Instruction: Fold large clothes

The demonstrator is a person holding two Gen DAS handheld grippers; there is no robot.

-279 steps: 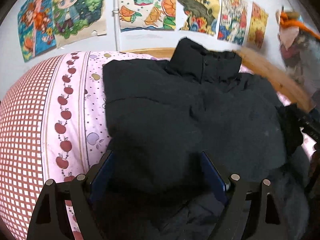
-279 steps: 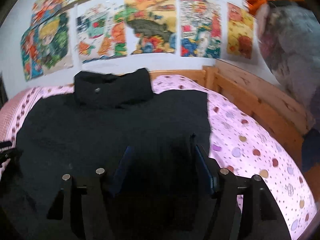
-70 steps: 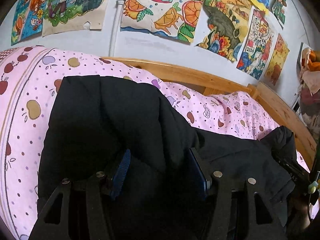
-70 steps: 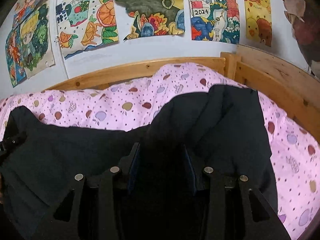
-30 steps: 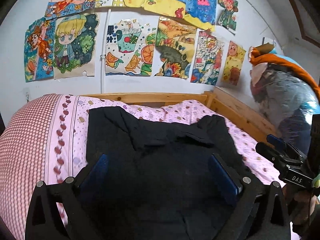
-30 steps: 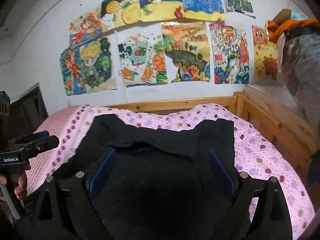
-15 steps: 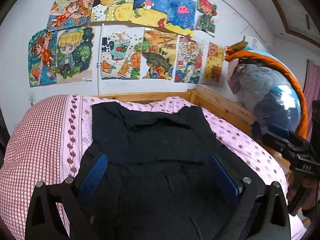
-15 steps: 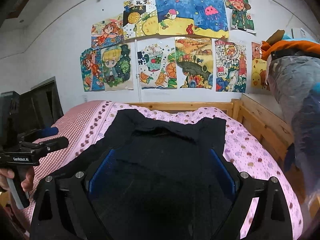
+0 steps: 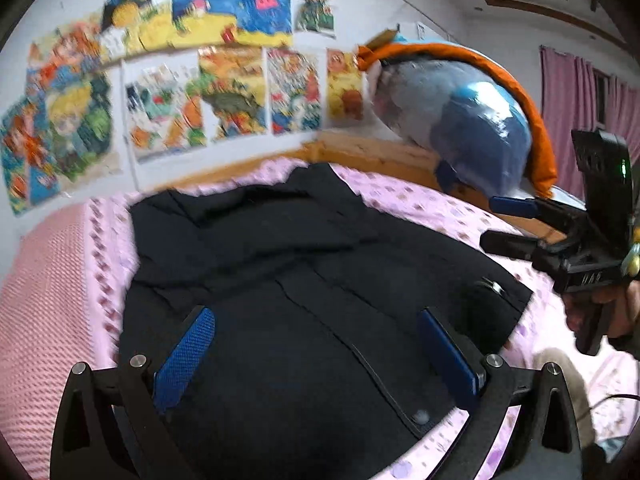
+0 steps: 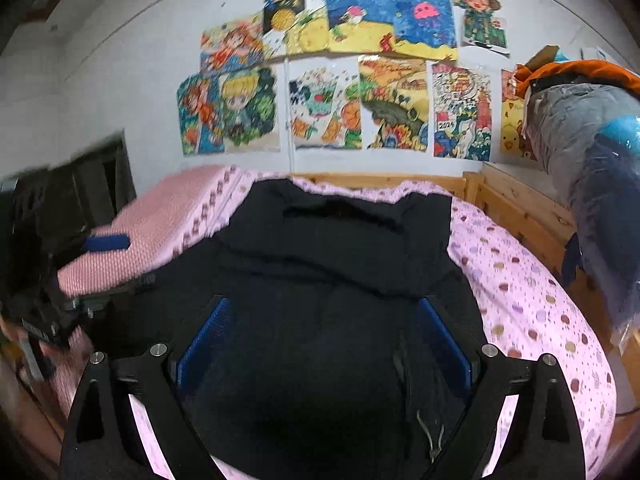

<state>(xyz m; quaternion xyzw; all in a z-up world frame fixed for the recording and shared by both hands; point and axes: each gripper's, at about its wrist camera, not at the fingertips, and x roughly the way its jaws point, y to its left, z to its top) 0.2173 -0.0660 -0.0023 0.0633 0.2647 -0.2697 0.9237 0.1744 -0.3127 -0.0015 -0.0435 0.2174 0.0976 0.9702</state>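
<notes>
Both hand-held grippers now stand wide and empty over the bed: the left hand-held gripper has its blue pads spread with only the black padded jacket showing between them, and the right hand-held gripper is spread just as wide, nothing pinched. A couple of seconds ago each was closed on a bunched edge of the jacket, close to the fabric; since then they have let go and pulled back toward the foot of the bed, so that the whole garment now fits in each view. In the left wrist view the right unit hangs at the far right, a hand on its grip.

The jacket lies on the pink dotted bedsheet, its upper part doubled down so a folded edge runs across the chest; its lower hem lies near the bed's front edge. The zip placket runs down the lower half.

I judge one fold laid and released; the retreat suggests lining up for the next fold, probably from the near hem.
</notes>
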